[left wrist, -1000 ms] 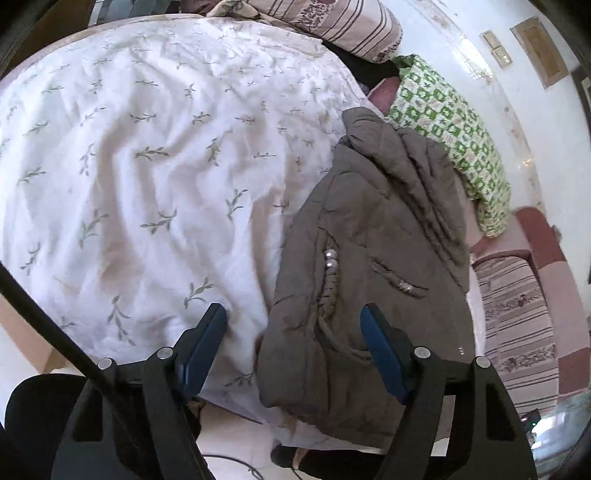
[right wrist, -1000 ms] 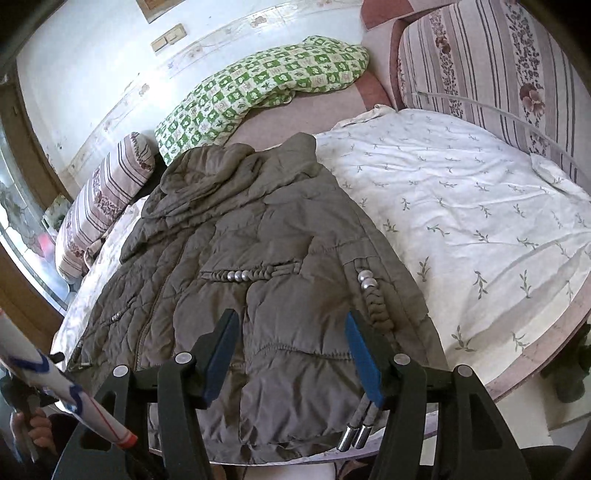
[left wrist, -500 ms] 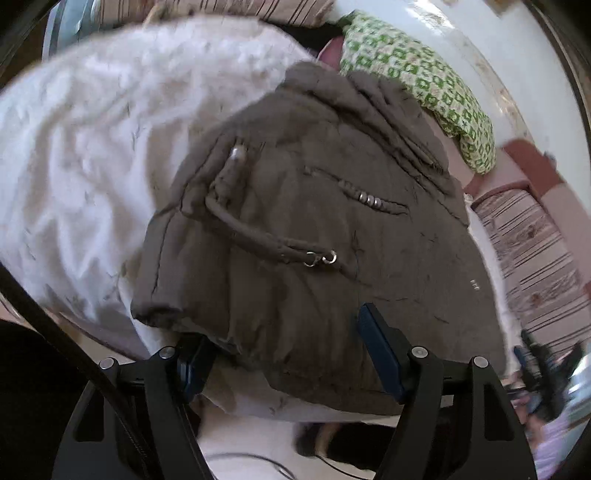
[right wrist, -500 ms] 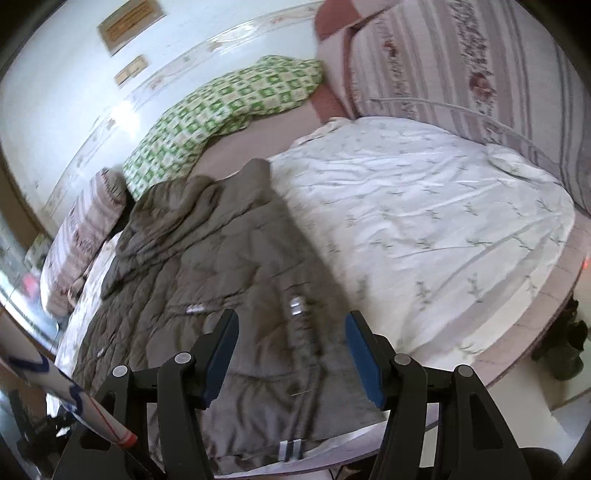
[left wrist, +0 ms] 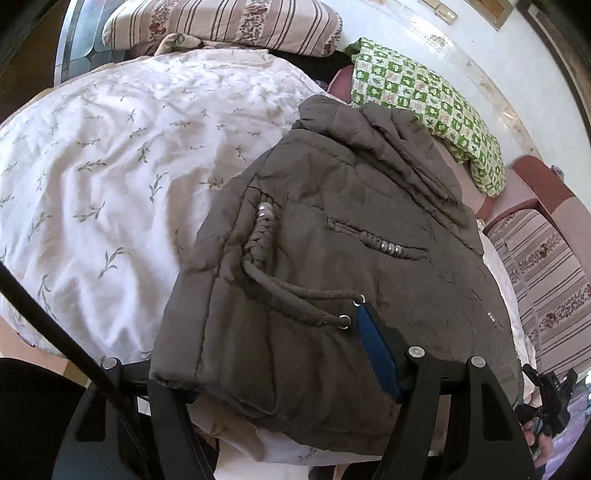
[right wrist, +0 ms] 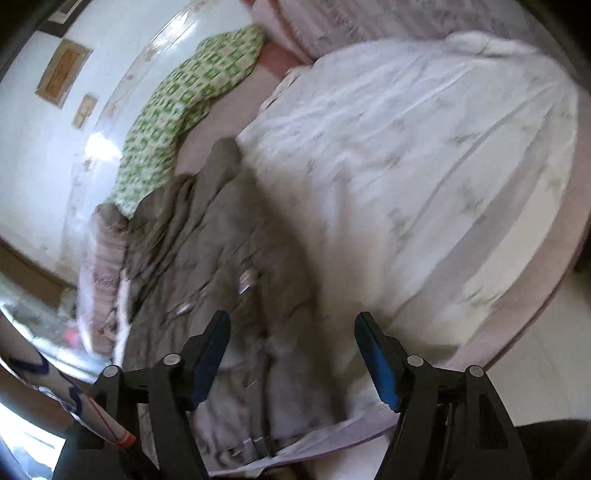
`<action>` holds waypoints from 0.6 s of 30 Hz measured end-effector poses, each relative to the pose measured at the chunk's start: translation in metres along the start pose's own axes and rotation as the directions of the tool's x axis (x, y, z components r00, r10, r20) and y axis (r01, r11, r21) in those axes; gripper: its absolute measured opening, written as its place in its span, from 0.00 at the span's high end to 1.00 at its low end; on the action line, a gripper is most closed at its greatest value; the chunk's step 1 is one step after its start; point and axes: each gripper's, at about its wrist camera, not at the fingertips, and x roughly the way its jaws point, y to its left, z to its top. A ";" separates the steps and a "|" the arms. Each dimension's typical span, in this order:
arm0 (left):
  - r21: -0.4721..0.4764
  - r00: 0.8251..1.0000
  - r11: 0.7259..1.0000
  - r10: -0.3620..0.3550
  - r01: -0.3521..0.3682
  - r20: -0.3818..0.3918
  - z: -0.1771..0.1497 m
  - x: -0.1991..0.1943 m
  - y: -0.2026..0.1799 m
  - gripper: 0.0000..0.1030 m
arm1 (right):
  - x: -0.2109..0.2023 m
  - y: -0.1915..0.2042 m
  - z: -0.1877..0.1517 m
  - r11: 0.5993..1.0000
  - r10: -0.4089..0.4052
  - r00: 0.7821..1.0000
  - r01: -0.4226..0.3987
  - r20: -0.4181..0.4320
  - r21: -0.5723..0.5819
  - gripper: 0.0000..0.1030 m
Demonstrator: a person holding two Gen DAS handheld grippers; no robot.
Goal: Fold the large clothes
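A grey-brown padded jacket (left wrist: 332, 236) lies on a bed with a white leaf-print cover (left wrist: 110, 166), its hem at the near edge and its hood toward the pillows. My left gripper (left wrist: 280, 354) is open. The jacket's near hem corner lies between its fingers; the hem hides the left finger, and the right finger (left wrist: 376, 350) rests on top beside the drawcord ends. In the blurred right wrist view the jacket (right wrist: 229, 266) lies left of centre. My right gripper (right wrist: 291, 350) is open and empty above the jacket's near right edge.
A green checked pillow (left wrist: 424, 99) and a striped pillow (left wrist: 221, 22) lie at the head of the bed. A striped sofa back (left wrist: 546, 273) runs along the right. The bed edge and floor (right wrist: 535, 362) are near the right gripper.
My left gripper has moved right and in onto the jacket's hem corner, which now lies between its fingers. My right gripper has swung right, toward the jacket's right edge; its view is blurred.
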 end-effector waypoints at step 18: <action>0.203 0.978 0.957 0.200 -0.206 0.051 -0.017 0.007 -0.027 0.37 | 0.023 0.080 -0.071 0.871 -0.190 0.980 0.199 0.066 -0.449 0.72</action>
